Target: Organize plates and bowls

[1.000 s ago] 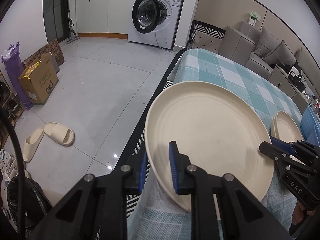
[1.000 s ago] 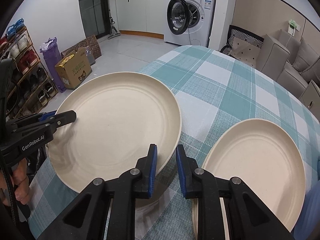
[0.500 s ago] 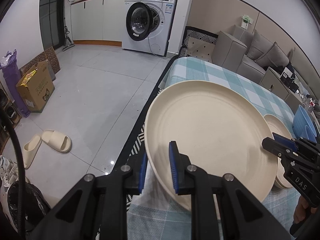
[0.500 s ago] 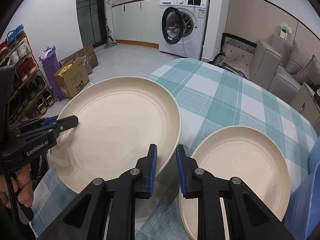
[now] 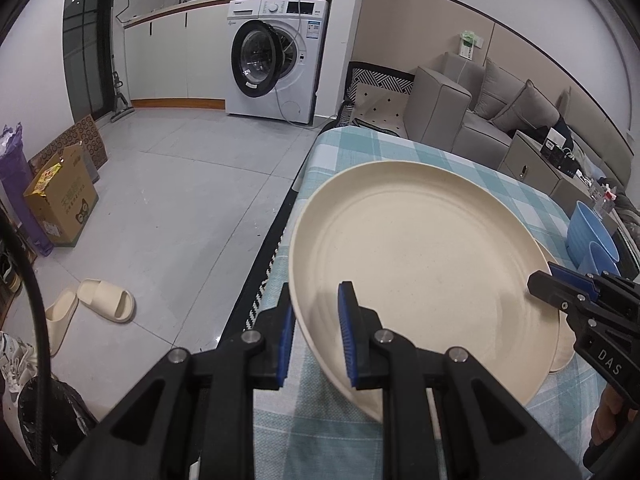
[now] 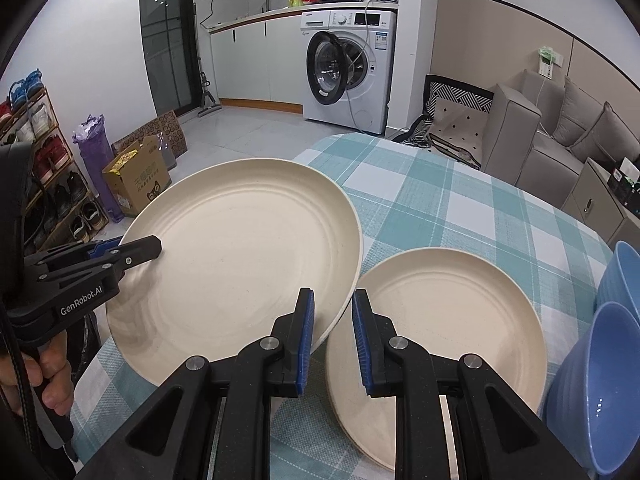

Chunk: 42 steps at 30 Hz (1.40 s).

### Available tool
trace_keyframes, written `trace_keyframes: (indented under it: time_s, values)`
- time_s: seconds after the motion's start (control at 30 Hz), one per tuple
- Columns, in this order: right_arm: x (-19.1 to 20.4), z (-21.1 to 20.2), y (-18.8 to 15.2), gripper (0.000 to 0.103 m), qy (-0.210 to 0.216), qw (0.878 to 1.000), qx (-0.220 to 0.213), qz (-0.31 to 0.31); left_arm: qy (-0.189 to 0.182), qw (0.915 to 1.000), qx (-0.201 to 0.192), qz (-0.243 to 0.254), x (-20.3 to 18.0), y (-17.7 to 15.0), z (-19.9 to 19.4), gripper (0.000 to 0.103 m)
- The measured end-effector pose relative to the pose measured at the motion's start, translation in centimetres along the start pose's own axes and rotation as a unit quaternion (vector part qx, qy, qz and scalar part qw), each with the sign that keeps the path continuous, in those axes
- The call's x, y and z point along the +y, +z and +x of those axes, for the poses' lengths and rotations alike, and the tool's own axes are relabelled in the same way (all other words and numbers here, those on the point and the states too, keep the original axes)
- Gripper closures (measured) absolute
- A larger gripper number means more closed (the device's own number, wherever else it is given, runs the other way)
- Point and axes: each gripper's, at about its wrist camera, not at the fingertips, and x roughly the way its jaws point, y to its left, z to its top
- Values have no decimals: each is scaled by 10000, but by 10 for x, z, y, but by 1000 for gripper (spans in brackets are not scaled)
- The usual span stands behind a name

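Right wrist view: both the left hand-held gripper and right hand-held gripper pinch the large cream plate's opposite rims above the checked bench.

From the left wrist, the large cream round plate covers nearly all of the smaller cream plate, of which only a sliver shows at four o'clock of it. The two blue plastic bowls at three o'clock are partly hidden behind the right gripper. The hand holding that gripper is cut off by the frame edge at four o'clock.

From the right wrist, those bowls run off the picture at four o'clock. The smaller plate's near rim disappears behind the black gripper body. Print on the brown cardboard box is too small to read.
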Motion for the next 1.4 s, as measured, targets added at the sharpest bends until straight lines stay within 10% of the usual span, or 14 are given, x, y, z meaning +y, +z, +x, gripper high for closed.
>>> trace_keyframes:
  time_s: [1.4]
  values:
    - [-70,-61,-56,83,-466,9942,-288,926,-429,9962,-88,748,-85,-11,1,84]
